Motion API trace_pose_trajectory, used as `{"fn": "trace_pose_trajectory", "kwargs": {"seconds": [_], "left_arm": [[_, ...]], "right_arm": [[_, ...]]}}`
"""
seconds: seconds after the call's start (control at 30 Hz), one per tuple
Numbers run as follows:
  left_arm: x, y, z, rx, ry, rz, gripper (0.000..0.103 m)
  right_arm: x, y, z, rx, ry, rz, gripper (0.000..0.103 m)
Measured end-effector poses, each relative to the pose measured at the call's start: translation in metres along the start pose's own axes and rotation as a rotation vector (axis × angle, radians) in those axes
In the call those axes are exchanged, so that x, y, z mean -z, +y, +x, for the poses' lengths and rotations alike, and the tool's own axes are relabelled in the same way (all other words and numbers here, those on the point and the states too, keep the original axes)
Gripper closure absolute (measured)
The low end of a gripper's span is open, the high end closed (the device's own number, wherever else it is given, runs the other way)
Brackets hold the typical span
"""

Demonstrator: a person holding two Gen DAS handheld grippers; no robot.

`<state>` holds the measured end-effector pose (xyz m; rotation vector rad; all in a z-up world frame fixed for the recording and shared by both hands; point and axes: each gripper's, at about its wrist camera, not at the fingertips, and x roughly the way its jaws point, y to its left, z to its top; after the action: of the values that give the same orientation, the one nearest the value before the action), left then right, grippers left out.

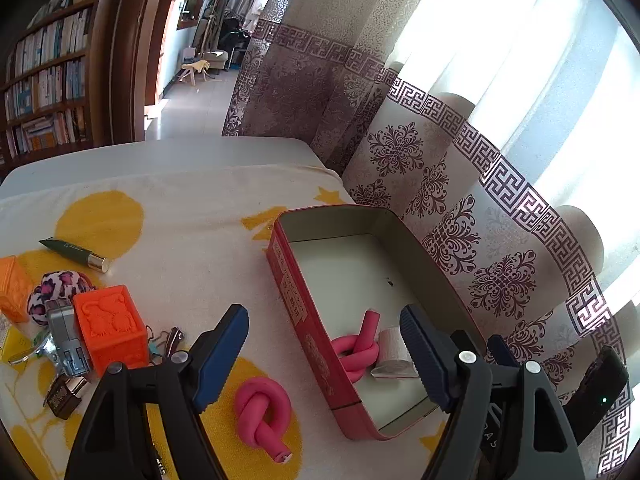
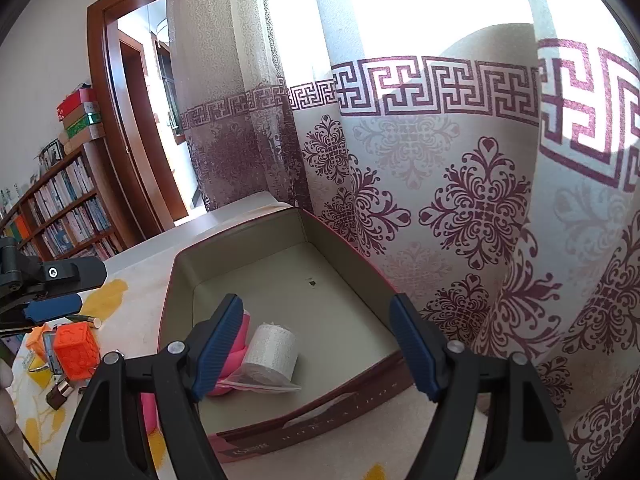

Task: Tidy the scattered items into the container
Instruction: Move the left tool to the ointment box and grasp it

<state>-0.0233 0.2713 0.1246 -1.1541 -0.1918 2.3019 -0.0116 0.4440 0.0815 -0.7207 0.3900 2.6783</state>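
Note:
The red tin stands open on the cloth by the curtain. Inside it lie a pink knotted foam rod and a white bandage roll in a plastic sleeve. My left gripper hangs open over the tin's near left wall, holding nothing. A second pink knot lies on the cloth just outside that wall, beside the left finger. My right gripper is open above the tin, the roll lying loose below its fingers. The pink knot is partly hidden behind its left finger.
At the left of the cloth lie an orange cube, a second orange block, a leopard scrunchie, a green tube, a silver gadget, clips and a small brown box. A patterned curtain hangs right behind the tin.

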Motion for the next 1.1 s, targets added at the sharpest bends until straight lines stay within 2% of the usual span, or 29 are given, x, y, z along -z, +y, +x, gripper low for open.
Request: {"fn": "trace_pose_trajectory", "kwargs": {"seconds": [0.17,0.33,0.4,0.53,0.7,0.77,0.87,1.0,1.1], "left_arm": [[0.001,0.015,-0.013,-0.017,-0.008,-0.011,0.023],[0.006,0.046,-0.028,-0.065,-0.021,-0.047,0.023],[0.010,0.062,-0.034,-0.097,-0.028,-0.066,0.023],[0.020,0.095,-0.048,-0.208,-0.050,-0.071,0.023],[0.033,0.150,-0.064,-0.266,-0.042,-0.136,0.023],[0.038,0.174,-0.071,-0.314,-0.050,-0.177,0.023],[0.043,0.209,-0.079,-0.393,-0.057,-0.248,0.023],[0.050,0.245,-0.088,-0.397,-0.068,-0.340,0.023],[0.055,0.261,-0.091,-0.412,-0.065,-0.374,0.023]], "right_arm": [[0.000,-0.002,0.000,0.025,-0.007,0.004,0.024],[0.001,0.002,0.002,0.051,-0.009,-0.019,0.024],[0.003,0.006,0.003,0.066,-0.012,-0.039,0.024],[0.005,0.013,0.004,0.096,-0.018,-0.081,0.024],[0.001,0.023,-0.009,0.108,-0.048,-0.086,0.024],[0.000,0.032,-0.020,0.078,-0.059,-0.083,0.023],[0.001,0.056,-0.030,-0.019,-0.037,-0.113,0.022],[0.014,0.094,-0.035,-0.165,0.026,-0.182,0.022],[0.030,0.121,-0.033,-0.266,0.102,-0.232,0.022]]}}
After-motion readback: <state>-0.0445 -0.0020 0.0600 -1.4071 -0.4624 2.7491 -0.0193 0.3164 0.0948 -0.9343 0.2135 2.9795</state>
